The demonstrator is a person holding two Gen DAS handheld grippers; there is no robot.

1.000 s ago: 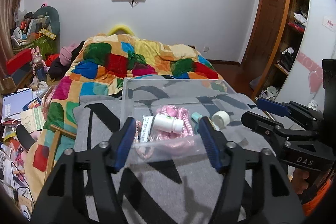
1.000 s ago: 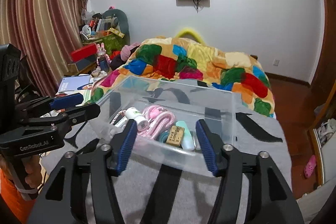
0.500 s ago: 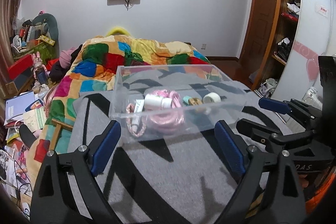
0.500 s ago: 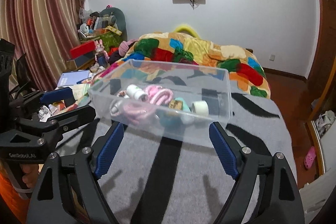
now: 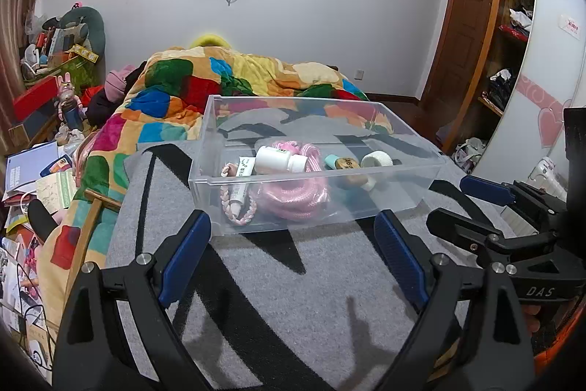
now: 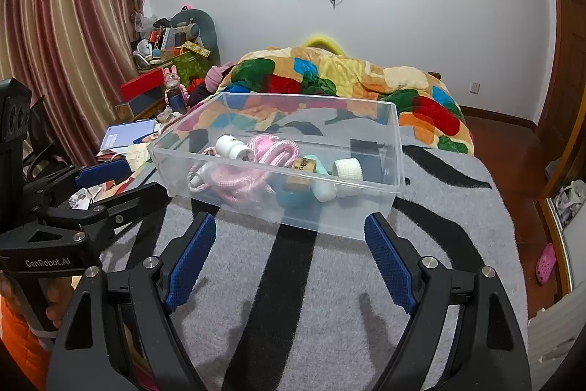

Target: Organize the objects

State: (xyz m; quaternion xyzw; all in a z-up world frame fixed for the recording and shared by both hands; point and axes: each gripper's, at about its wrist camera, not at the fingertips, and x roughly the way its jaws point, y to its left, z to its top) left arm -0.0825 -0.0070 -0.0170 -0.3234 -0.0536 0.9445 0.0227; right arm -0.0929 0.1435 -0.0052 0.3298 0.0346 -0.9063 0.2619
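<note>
Both grippers had drawn back from the clear bin [image 5: 311, 204] and spread wider. Left gripper [image 5: 293, 255] and right gripper [image 6: 289, 255] hung released, empty. Bin rested on the grey blanket [image 6: 329, 299], items inside; sorting looked finished, so next probably withdrawing.

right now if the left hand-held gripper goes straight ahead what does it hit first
Most likely the near wall of the clear plastic bin, which sits on the grey blanket directly ahead of the open left hand-held gripper. Depth is hard to judge.

Your left wrist view faces the clear bin [image 5: 315, 171] from its near-left, your right wrist view from near-right; both share bin and bed [image 6: 351, 76].
</note>
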